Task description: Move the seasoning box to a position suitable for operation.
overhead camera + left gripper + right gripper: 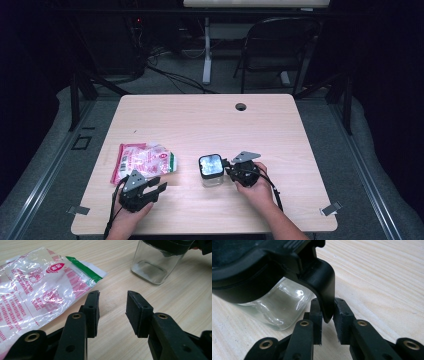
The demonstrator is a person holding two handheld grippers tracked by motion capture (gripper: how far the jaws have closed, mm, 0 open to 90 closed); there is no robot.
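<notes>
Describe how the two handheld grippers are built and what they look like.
Both the left gripper and the right gripper are black, each topped by a grey three-cornered plate and trailing a black cable. The jaws carry flat rectangular black pads on arms with brass-coloured rivets. No sleeves are visible on the forearms.

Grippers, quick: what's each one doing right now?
Left gripper: open, nothing between the jaws, beside the plastic bag.
Right gripper: closed on the black lid latch of the glass jar.
</notes>
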